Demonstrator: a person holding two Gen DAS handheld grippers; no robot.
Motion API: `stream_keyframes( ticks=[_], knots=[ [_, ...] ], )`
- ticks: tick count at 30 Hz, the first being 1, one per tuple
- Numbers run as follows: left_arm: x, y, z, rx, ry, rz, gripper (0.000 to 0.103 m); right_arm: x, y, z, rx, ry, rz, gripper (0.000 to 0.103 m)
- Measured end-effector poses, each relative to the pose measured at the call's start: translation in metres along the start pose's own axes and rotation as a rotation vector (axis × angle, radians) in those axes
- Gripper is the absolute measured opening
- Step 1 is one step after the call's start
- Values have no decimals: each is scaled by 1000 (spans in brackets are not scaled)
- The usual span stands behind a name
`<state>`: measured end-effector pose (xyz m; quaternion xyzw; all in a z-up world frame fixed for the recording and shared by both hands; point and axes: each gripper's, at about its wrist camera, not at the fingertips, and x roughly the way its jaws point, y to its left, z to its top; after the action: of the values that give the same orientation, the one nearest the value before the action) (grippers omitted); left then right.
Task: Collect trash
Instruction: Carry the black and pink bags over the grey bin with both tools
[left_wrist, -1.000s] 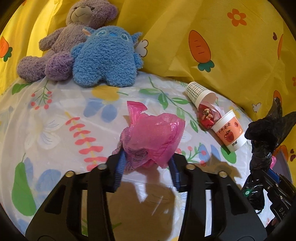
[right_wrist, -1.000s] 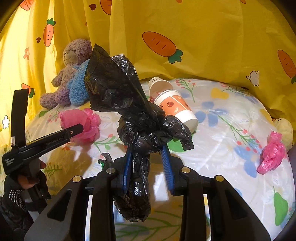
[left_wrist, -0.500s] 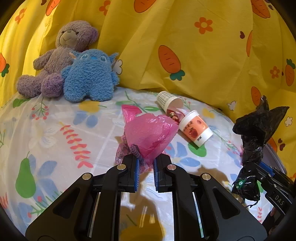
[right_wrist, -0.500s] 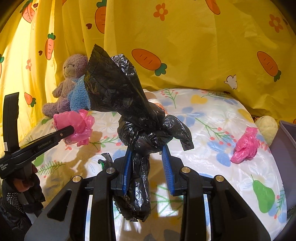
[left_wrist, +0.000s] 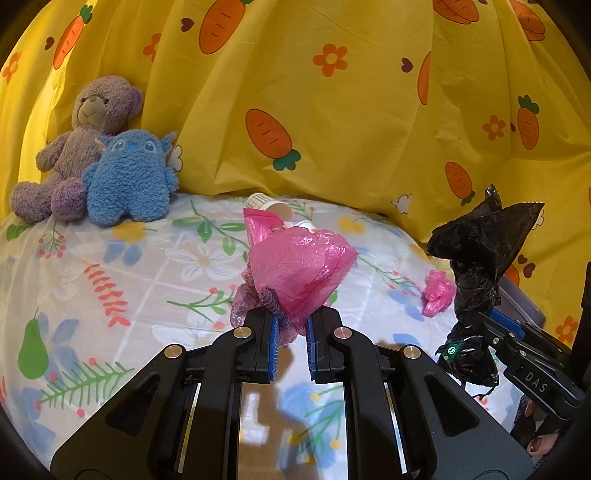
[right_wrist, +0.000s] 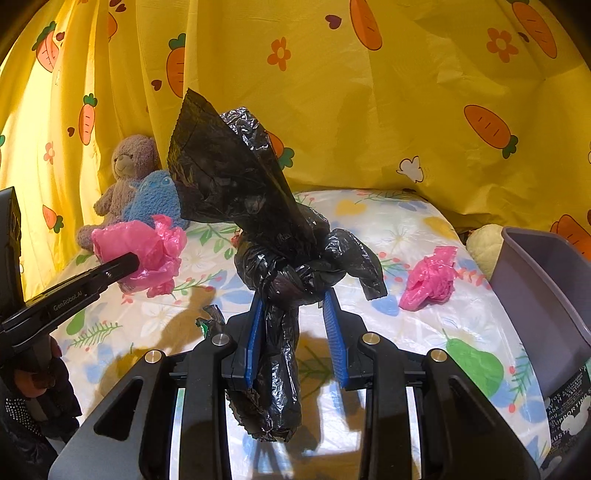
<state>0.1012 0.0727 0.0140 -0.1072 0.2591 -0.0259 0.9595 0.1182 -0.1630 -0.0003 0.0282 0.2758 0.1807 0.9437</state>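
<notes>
My left gripper (left_wrist: 290, 323) is shut on a crumpled pink plastic bag (left_wrist: 299, 266) and holds it above the flowered bed sheet; the same bag shows in the right wrist view (right_wrist: 144, 254). My right gripper (right_wrist: 295, 317) is shut on a knotted black plastic bag (right_wrist: 258, 206), also seen at the right of the left wrist view (left_wrist: 480, 251). A second pink bag (right_wrist: 428, 280) lies on the sheet to the right (left_wrist: 437, 295). A paper cup (left_wrist: 267, 205) lies behind the held pink bag, partly hidden.
A grey bin (right_wrist: 546, 291) stands at the right edge of the bed. A purple teddy bear (left_wrist: 77, 144) and a blue plush toy (left_wrist: 129, 177) sit at the back left. A yellow carrot-print curtain (left_wrist: 332, 110) hangs behind. A pale yellow plush (right_wrist: 484, 247) lies beside the bin.
My left gripper closed on the pink bag and lifted it off the sheet. Both grippers rose and drew back; the grey bin came into the right wrist view.
</notes>
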Motion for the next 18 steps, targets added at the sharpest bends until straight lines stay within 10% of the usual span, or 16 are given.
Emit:
stream_keyframes(
  ticks=[18],
  knots=[
    [31, -113, 7, 160, 31, -189, 11, -39, -86, 2, 105, -83, -141, 32]
  ],
)
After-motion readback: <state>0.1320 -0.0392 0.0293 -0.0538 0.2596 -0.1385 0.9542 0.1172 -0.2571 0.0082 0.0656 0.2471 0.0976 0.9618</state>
